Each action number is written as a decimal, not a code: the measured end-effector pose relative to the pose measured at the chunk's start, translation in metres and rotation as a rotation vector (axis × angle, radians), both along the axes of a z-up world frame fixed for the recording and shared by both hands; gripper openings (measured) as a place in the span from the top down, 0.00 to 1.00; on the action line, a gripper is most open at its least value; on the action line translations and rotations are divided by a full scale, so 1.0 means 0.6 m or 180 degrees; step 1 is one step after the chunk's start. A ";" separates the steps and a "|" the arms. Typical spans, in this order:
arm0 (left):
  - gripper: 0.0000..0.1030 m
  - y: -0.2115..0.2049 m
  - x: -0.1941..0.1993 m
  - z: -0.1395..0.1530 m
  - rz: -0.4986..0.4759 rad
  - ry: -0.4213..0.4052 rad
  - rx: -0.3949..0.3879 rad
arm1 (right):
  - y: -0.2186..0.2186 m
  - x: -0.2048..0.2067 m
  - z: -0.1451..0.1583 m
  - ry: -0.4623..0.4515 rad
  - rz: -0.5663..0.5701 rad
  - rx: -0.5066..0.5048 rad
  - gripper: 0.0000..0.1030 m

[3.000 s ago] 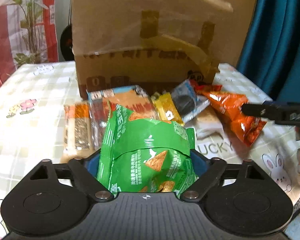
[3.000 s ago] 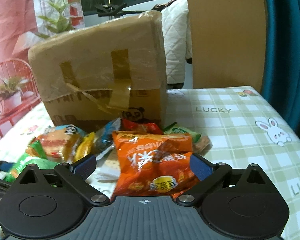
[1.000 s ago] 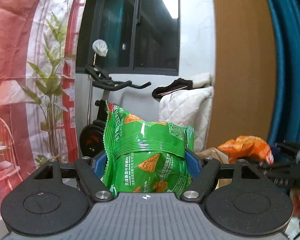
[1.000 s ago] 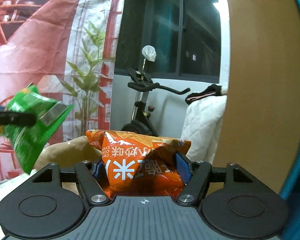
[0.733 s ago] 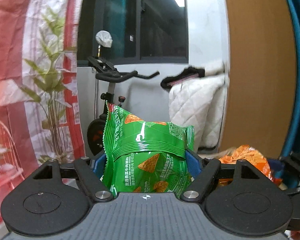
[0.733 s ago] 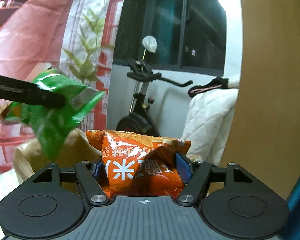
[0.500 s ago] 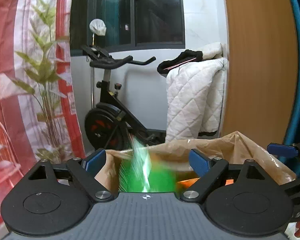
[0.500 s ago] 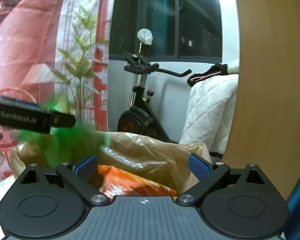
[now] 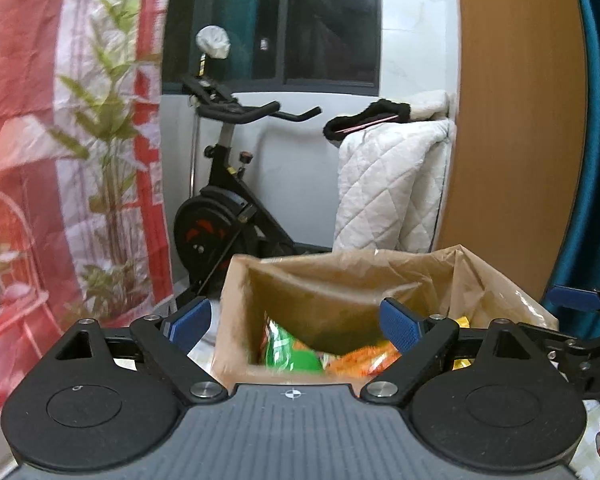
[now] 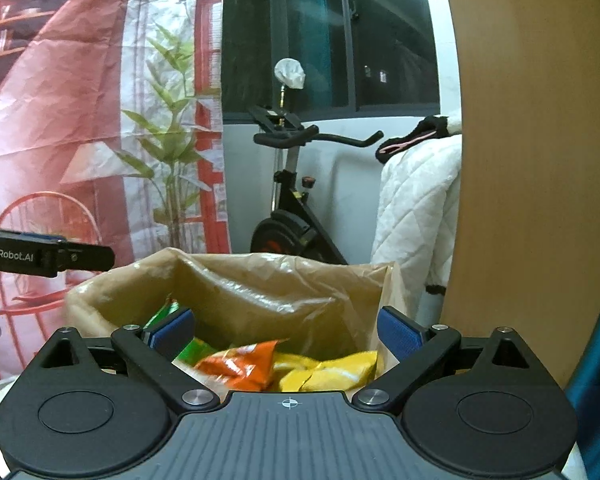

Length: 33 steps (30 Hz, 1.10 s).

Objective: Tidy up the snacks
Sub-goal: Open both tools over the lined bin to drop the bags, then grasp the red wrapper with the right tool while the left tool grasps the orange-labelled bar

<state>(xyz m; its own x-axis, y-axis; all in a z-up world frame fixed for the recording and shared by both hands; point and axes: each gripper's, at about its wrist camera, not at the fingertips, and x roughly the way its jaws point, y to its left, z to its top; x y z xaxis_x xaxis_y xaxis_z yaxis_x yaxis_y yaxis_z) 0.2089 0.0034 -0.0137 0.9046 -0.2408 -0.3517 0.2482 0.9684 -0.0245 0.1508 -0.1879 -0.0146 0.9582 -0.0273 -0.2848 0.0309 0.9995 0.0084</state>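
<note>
Both left tongs (image 9: 296, 318) and right tongs (image 10: 286, 330) hang wide, empty over the box (image 10: 260, 276); lift straight clear of its flaps.

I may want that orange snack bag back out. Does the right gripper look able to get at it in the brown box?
Probably yes. The right gripper is open above the open-topped brown cardboard box, and the orange snack bag lies on top, uncovered, beside the yellow packet.

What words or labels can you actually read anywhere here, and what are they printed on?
"GenRobot.AI": on the left hand-held gripper, seen from the right wrist camera.
"DA": cut off at the frame edge, on the right hand-held gripper, seen from the left wrist camera.
Print on the snack packets in the box: too blurred to read.
</note>
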 end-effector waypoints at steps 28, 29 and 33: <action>0.13 0.067 -0.135 -0.126 0.0023 0.0401 -0.0144 | -0.050 -0.169 -0.140 0.0359 -0.0235 0.0417 0.13; 0.13 0.067 -0.136 -0.132 0.0017 0.0419 -0.0147 | -0.052 -0.168 -0.147 0.0383 -0.0240 0.0402 0.13; 0.17 0.067 -0.129 -0.158 -0.0012 0.0536 -0.0176 | -0.055 -0.164 -0.182 0.0502 -0.0250 0.0203 0.26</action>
<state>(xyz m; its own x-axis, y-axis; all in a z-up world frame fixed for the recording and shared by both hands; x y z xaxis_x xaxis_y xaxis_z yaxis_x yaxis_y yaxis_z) 0.1316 0.0439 -0.1084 0.8331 -0.2673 -0.4843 0.2397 0.9635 -0.1193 0.0526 -0.2209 -0.1236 0.8971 -0.0774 -0.4349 0.1150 0.9915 0.0606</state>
